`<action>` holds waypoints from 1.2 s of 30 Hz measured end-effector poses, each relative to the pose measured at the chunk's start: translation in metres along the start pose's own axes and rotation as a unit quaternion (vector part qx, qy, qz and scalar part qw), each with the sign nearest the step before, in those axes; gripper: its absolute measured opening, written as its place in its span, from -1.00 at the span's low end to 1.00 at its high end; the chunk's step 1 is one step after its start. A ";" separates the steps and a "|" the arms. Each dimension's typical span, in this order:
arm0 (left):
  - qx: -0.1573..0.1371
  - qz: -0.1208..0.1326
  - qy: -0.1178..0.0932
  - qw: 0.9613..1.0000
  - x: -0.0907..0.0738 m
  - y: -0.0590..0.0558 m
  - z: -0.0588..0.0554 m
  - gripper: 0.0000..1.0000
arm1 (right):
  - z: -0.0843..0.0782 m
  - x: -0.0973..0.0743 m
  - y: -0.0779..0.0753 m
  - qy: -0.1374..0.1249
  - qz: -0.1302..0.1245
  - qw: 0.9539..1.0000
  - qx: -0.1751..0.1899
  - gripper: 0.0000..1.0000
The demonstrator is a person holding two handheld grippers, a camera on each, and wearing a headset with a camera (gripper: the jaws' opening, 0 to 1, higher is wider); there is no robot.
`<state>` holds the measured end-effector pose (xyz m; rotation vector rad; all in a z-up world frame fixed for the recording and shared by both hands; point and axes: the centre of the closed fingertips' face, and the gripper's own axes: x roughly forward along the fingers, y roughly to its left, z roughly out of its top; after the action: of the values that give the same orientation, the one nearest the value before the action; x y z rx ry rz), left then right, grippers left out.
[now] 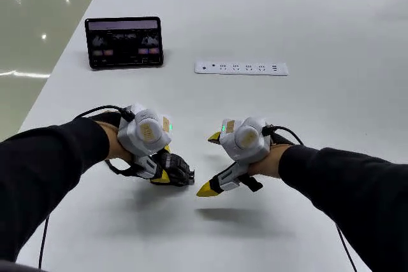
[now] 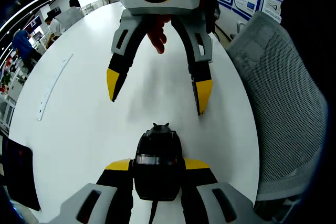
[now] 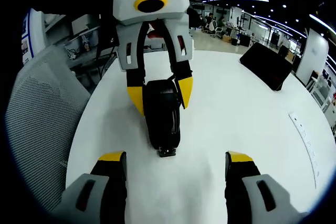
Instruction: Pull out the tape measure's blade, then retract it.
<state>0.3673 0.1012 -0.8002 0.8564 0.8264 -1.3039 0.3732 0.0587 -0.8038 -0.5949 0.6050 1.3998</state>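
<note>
On the white counter (image 1: 319, 30), near its front edge, a black tape measure (image 1: 178, 170), clamped between the two yellow-tipped jaws of the left claw (image 1: 172, 171). In the left gripper view, seen from behind: black body sitting tight between the jaws, one yellow tip on each side of it, both touching. Rests on the counter or just above it; cannot tell which. In the right gripper view, the same body upright on its narrow edge, with a small dark tab at the low front end, pointing toward the right claw (image 1: 211, 164). Right claw released, jaws wide apart, grasping nothing, yellow tips short of the tape measure and not touching it. Both claws turned nose to nose, near each other but apart. Behind each claw, a black sleeve (image 1: 44, 170); from the left one, a thin black cable (image 1: 95, 110) looping back. Farther away on the counter, a dark tablet (image 1: 124, 42) propped up at the left with its screen lit, and a white power strip (image 1: 241, 68) lying flat to the right of it, both well apart from the claws. Beside the counter, in both gripper views, a grey mesh chair (image 2: 278, 103).
</note>
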 end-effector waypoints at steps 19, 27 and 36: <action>-0.035 0.010 -0.026 0.999 0.001 0.001 -0.001 -0.38 | -0.011 0.035 0.018 0.048 0.051 0.997 -0.043 -0.44; -0.041 0.010 -0.027 0.999 0.001 0.001 -0.002 -0.37 | -0.011 0.038 0.013 0.054 0.044 0.996 -0.049 -0.76; -0.046 0.011 -0.028 0.998 0.001 0.001 -0.002 -0.37 | -0.013 0.039 0.011 0.055 0.039 0.996 -0.051 -0.82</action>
<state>0.3688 0.1024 -0.8013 0.7509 0.8254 -1.2550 0.3647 0.0781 -0.8406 -0.7414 0.6531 1.4841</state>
